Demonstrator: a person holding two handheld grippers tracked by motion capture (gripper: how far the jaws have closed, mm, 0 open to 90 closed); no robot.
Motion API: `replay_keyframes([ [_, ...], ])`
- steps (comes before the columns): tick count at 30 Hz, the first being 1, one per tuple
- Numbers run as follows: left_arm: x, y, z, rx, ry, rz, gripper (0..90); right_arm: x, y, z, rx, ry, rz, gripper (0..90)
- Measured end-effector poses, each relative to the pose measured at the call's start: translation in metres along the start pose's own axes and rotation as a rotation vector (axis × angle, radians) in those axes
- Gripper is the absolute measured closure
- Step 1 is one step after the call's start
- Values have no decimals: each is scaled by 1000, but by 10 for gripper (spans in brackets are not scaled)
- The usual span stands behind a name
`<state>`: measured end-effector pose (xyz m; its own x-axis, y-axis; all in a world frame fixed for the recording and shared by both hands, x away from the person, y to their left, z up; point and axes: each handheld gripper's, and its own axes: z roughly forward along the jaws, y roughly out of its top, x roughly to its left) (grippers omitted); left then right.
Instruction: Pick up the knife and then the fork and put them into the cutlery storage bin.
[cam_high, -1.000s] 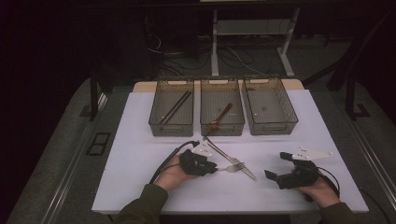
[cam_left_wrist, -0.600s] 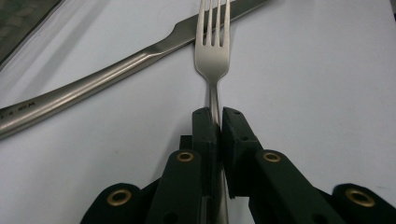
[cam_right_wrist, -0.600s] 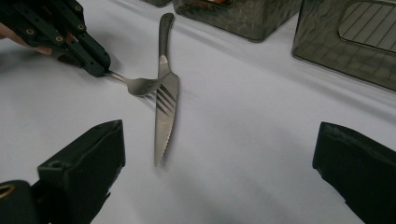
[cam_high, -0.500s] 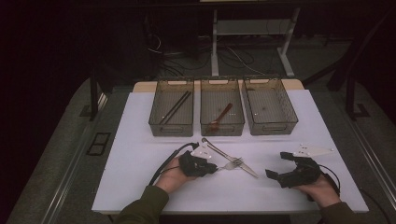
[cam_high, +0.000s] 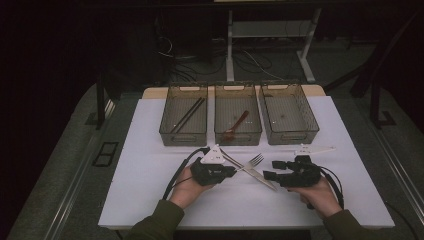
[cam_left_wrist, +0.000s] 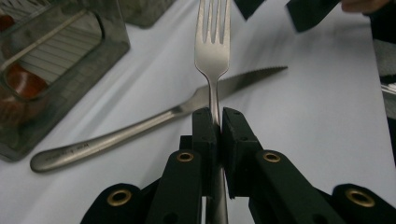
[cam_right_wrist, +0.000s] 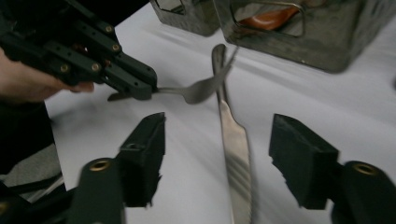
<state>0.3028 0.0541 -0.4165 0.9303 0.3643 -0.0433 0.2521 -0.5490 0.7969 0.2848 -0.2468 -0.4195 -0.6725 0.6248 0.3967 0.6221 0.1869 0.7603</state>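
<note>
Dark room, white worktop (cam_high: 150, 200), three mesh bins along far edge.

High view: my left gripper (cam_high: 231, 173) near front edge, clamped on fork (cam_high: 254, 161); my right gripper (cam_high: 269, 170) just beside, over knife (cam_high: 252, 172).

Left gripper view: jaws pinch fork's neck, tines up, above knife.

Right gripper view: jaws just been closing, apart, knife blade between, untouched.

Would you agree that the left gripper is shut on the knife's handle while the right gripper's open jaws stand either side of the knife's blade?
Not quite: the left gripper is shut on the fork, as the left gripper view shows. The knife lies on the table, with the right gripper's open jaws either side of its blade.
</note>
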Motion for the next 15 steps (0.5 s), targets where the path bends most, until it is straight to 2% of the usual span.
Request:
replay_keyframes([
  [3,-3,4,2,-20,9,-2,836,1,9,10,-4,18,18,468],
  [7,-6,7,4,-33,37,9,836,-1,20,24,-18,59,72,585],
  [9,-6,8,4,-51,47,1,835,-3,24,29,-22,74,88,649],
  [15,-6,7,4,-51,63,1,837,-5,32,35,-58,105,100,810],
])
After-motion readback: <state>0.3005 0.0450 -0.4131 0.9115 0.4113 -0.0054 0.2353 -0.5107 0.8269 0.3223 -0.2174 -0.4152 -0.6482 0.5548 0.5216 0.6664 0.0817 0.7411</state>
